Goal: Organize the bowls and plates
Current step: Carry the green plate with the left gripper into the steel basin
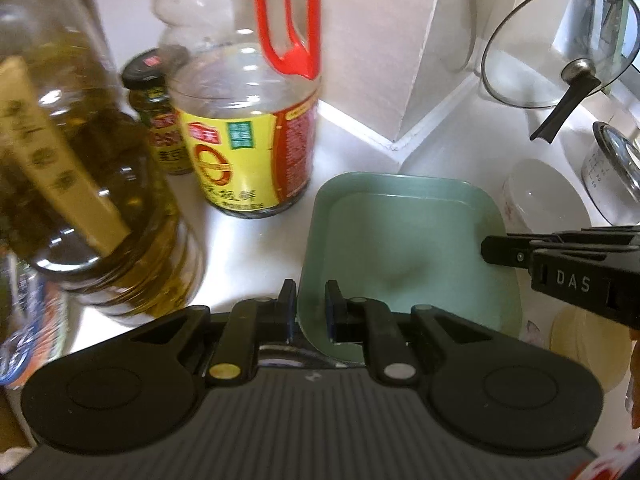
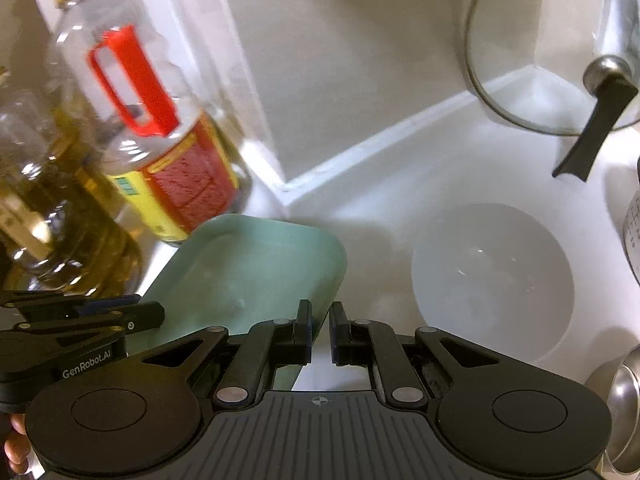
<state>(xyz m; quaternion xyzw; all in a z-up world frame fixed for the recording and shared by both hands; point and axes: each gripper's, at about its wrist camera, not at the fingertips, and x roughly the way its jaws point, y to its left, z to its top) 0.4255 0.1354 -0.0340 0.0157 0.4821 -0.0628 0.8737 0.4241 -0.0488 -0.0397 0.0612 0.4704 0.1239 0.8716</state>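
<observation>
Left wrist view: the left gripper (image 1: 311,304) pinches the near-left rim of the square green plate (image 1: 400,240); the right gripper (image 1: 490,249) clamps the plate's right rim.
Ahead-left of the tool: a soy sauce bottle (image 1: 248,152) with red handle, an oil bottle (image 1: 80,184), on the white counter (image 1: 256,248).
Right wrist view: the right gripper (image 2: 320,330) is pressed onto the green plate (image 2: 256,272) at its right rim.
Ahead-right: white bowl (image 2: 492,284); glass lid (image 2: 552,52) beyond.
</observation>
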